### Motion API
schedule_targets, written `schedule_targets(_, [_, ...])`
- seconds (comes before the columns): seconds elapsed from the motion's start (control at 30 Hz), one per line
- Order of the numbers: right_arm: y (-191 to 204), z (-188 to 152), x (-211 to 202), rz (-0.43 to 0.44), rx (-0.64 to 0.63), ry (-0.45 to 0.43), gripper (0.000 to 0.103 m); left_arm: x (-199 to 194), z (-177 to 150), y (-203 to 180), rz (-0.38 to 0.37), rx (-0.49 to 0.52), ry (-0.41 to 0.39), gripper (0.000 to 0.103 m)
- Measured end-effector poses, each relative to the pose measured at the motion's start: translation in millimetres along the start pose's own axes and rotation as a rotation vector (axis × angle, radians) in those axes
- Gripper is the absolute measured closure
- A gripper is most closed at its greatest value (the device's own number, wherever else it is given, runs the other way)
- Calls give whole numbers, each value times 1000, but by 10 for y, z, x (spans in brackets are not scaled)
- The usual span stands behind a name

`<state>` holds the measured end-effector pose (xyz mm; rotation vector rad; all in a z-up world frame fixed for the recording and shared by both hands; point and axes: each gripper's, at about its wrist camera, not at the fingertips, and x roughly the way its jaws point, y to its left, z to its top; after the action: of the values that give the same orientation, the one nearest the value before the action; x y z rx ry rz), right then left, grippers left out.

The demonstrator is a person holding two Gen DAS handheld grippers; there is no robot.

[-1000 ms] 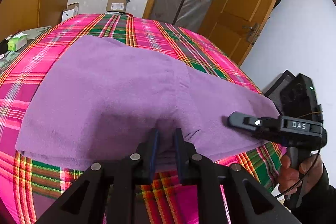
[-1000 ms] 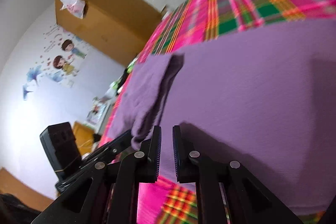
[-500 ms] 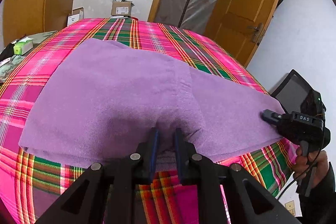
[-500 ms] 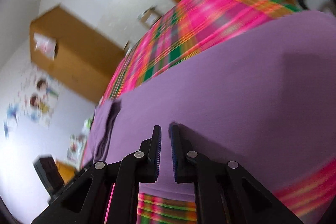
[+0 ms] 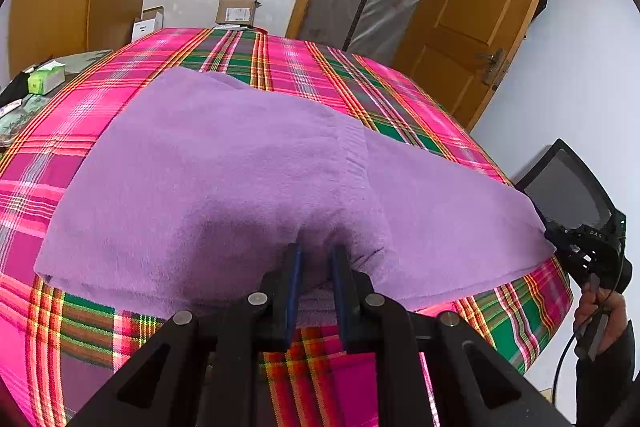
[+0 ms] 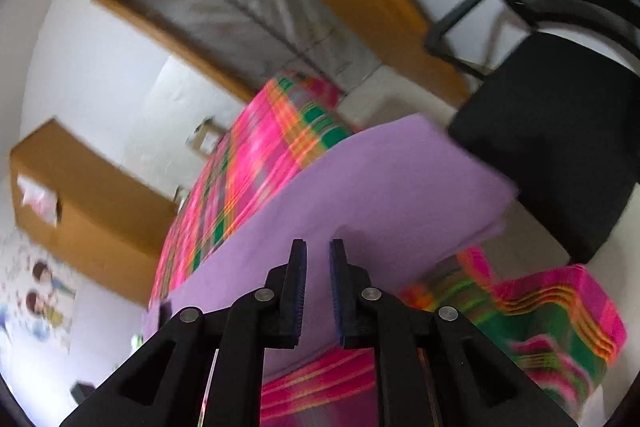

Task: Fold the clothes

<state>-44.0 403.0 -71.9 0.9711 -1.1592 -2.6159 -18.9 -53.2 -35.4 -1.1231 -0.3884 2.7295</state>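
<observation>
One soft, light purple cloth: left gripper pinches its lower-centre edge; right gripper, opening, nothing visibly between; corners suit gripping.

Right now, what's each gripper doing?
Left gripper: shut on the purple cloth at its near edge.
Right gripper: jaws opening, nothing between them, at the cloth's corner.

A bed covered in a pink-and-green plaid sheet carries a purple cloth spread across its near half.
</observation>
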Motion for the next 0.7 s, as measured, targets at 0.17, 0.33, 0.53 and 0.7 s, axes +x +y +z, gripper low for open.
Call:
schedule_targets(0.17, [322, -187, 300, 99, -70, 100, 89, -60, 80, -110, 34, -4, 9, 89])
schedule_targets(0.33, [537, -425, 498, 147, -114, 191, 89, -69, 133, -420, -10, 85, -16, 89])
schedule_targets(0.53, [452, -438, 380, 120, -150, 176, 92, 135, 120, -721, -46, 174, 31, 89])
schedule_targets(0.7, [206, -326, 173, 69, -113, 107, 92, 339, 80, -861, -60, 202, 81, 89])
